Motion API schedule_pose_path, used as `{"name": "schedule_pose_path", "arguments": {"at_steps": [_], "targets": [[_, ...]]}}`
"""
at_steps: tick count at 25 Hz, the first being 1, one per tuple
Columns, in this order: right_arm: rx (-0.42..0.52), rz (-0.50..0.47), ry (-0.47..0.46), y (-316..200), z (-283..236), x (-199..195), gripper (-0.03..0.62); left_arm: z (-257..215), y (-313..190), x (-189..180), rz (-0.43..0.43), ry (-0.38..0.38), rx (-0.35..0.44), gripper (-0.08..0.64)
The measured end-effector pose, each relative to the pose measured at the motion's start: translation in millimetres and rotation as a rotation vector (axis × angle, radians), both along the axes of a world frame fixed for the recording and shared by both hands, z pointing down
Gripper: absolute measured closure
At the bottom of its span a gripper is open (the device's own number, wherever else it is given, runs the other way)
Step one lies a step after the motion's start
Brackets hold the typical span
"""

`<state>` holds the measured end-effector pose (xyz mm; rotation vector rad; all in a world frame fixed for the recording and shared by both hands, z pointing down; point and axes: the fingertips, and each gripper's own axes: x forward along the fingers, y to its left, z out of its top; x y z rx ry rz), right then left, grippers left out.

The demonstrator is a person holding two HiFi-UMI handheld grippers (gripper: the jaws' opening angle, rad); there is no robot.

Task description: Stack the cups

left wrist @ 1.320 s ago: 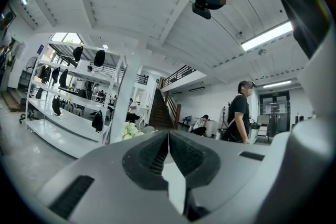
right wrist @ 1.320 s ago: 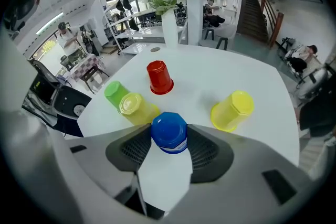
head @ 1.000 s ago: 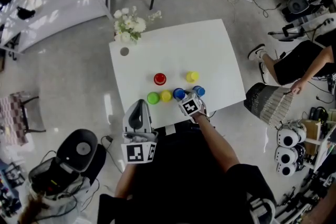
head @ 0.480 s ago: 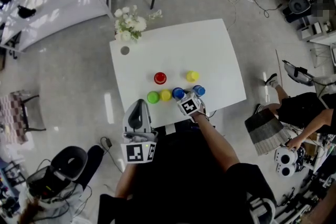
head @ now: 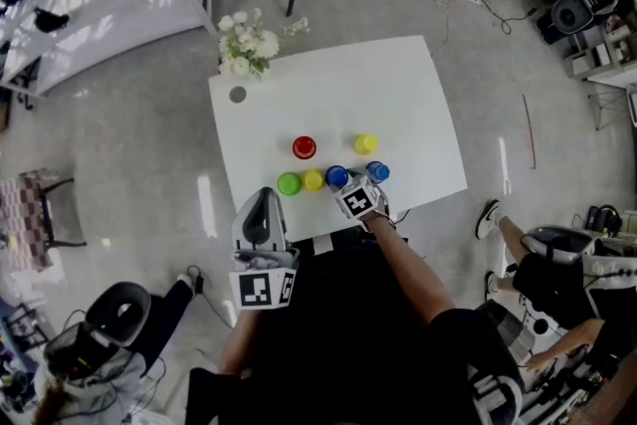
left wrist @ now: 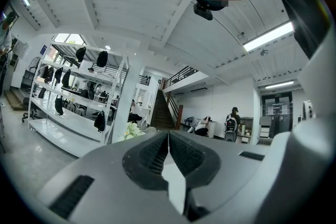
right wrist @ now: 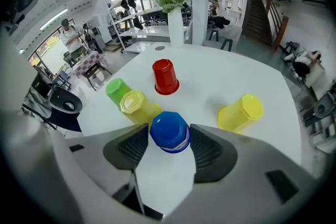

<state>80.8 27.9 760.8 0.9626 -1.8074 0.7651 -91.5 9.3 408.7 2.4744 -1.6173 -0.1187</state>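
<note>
1. While its jaws have just been opening, the right gripper (right wrist: pixel 168 139) straddles an upturned blue cup (right wrist: pixel 169 128) by the near edge of the table (head: pixel 338 95).
2. Empty, the left gripper (left wrist: pixel 168 135) has its jaws pressed together.

Left of centre in the right gripper view, the nearer yellow cup (right wrist: pixel 137 106) hides half the green cup (right wrist: pixel 115 87).

Left gripper (left wrist: pixel 169 135), jaws together
</note>
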Motion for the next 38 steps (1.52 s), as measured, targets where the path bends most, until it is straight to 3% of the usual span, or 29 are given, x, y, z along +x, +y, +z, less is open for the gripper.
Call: {"name": "schedule_pose_path", "arguments": {"at_steps": [2, 18, 38], "targets": [[0.007, 0.001, -0.004, -0.6, -4.2, 0.0, 0.302, -0.3, -0.8, -1.3, -0.002, 0.002, -0.001, 0.537], [0.235, 0.009, -0.143, -76.7, -103.3, -27.0, 0.301, -2.1, -10.5, -9.8, -0.025, 0.005, 0.013, 0.537], [0.097, -0.130, -0.094, -112.7, -51.8, -79.1, 0.304, 12.2, -41.6, -26.6, -0.055, 0.006, -0.036, 0.537]]}}
